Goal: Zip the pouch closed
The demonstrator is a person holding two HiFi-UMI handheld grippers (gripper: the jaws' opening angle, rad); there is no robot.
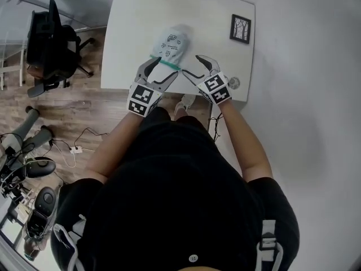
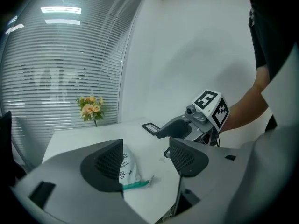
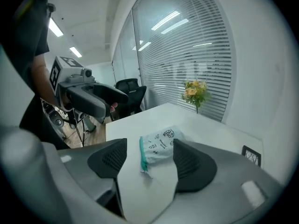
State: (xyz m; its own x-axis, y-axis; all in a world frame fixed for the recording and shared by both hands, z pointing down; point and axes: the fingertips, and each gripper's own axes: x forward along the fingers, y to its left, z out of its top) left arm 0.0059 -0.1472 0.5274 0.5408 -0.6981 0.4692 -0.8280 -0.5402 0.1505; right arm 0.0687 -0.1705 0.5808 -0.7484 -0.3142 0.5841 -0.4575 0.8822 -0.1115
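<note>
White table (image 1: pixel 127 44): the working surface I look down on, with both grippers over its near edge.

Left gripper (image 1: pixel 164 66): jaws released and spread, nothing clasped. In its own view the pouch's corner shows in the gap, close against its left jaw, which hides the rest.

Right gripper (image 1: pixel 192 65): jaws likewise released and empty. The pouch lies ahead of the gap, nearer its right jaw.

Pouch (image 1: pixel 174 41): pale, printed with small drawings, flat on the table. Its long axis runs away from me toward the far edge, and its mouth faces both sets of jaws.

Teal zipper (image 1: pixel 166 63): runs across the near end, crosswise to the long axis and slightly slanted.

Pull tab (image 3: pixel 147 173): a small pale tab at the zipper's end nearest my right jaws.
</note>
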